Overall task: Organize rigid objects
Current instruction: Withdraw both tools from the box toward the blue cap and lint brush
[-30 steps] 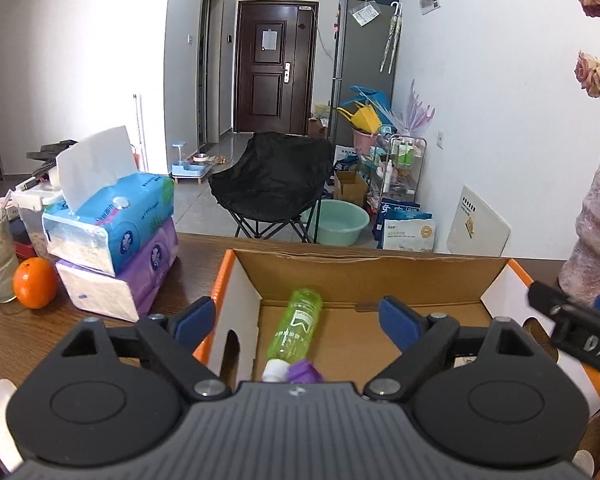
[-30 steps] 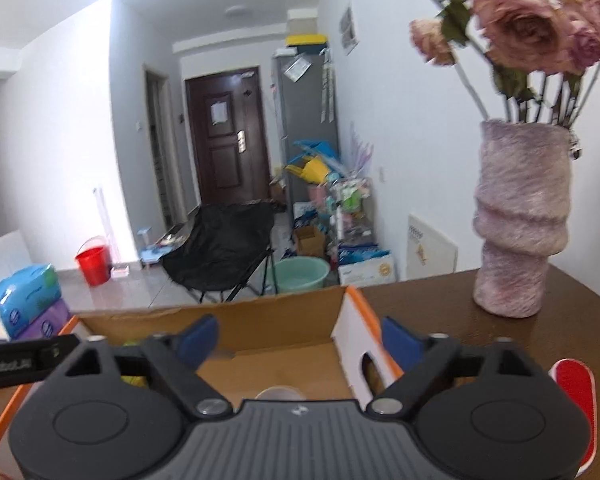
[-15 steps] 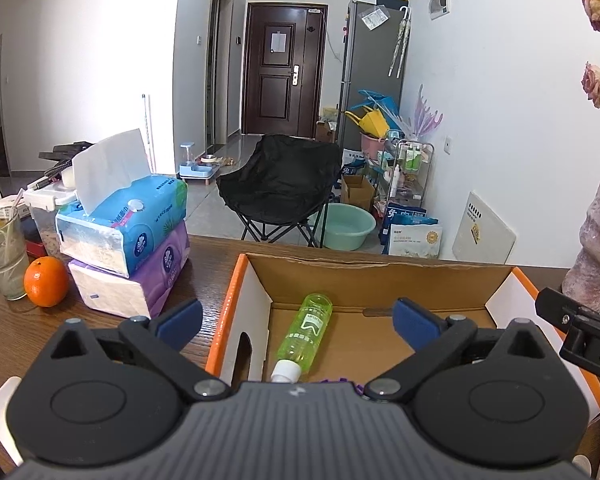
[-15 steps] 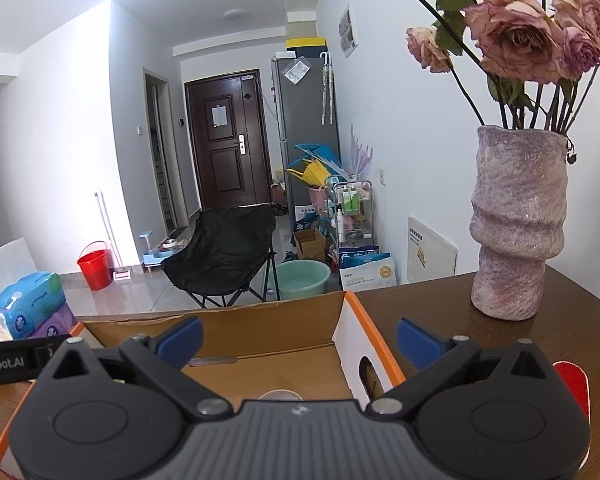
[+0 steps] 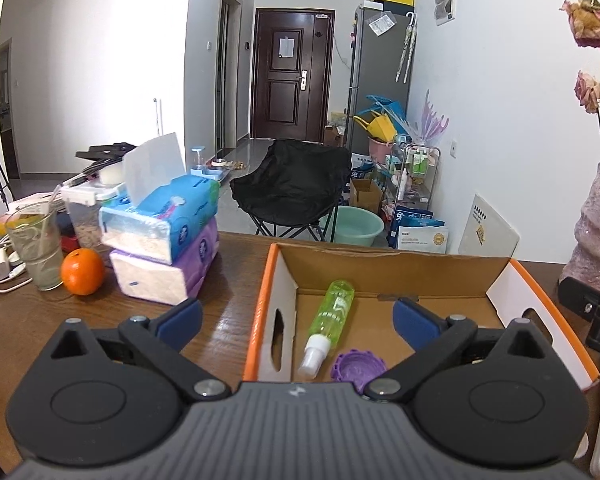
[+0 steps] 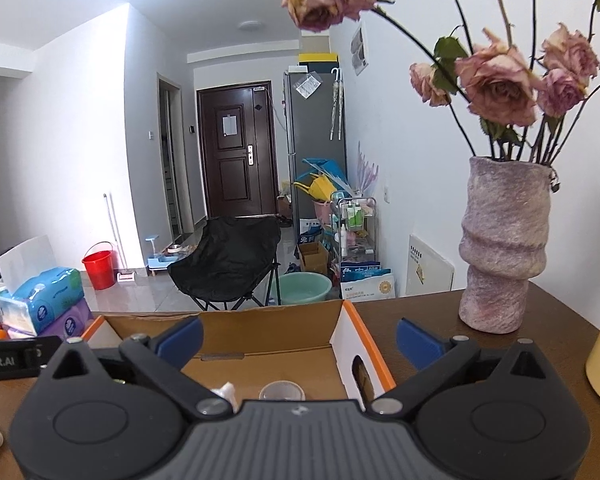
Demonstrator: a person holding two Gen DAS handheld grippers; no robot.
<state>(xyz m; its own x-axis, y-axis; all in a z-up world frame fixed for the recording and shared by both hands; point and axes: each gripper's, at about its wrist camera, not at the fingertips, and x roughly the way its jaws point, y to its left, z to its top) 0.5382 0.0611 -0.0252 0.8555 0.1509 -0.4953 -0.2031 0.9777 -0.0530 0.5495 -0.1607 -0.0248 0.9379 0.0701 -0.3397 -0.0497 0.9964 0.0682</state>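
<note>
- Both grippers have pulled back and risen since a second ago, so the left wrist view now takes in the whole cardboard box [image 5: 384, 268] and more of the wooden table [image 5: 228, 300]; a purple ridged lid that was mostly hidden under the left gripper is now in plain sight.
- Wooden table: dark brown, holding everything described below.
- Cardboard box: open-topped, orange-edged with white side walls and hand-hole cut-outs, in the middle of the table in front of both grippers.
- Vase [image 6: 504, 248]: mauve, rough-textured, holding faded pink roses, standing on the table right of the box and apart from it.
- Tissue packs [image 5: 168, 236]: a blue pack stacked on a purple one, left of the box; their print is too small to read.
- Left gripper [image 5: 296, 318]: jaws spread wide, holding nothing, poised above the box's near left corner.
- Right gripper [image 6: 298, 338]: jaws spread wide, holding nothing, above the box's near right part. At the left edge of its view, a black bar shows white lettering "Robot.AI".
- Green spray bottle [image 5: 332, 314]: lying on its side on the box floor, white nozzle towards the camera; label unreadable.
- Orange [image 5: 83, 271]: on the table beside the tissue packs.
- Purple lid [image 5: 356, 368]: on the box floor, just right of the bottle's nozzle.
</note>
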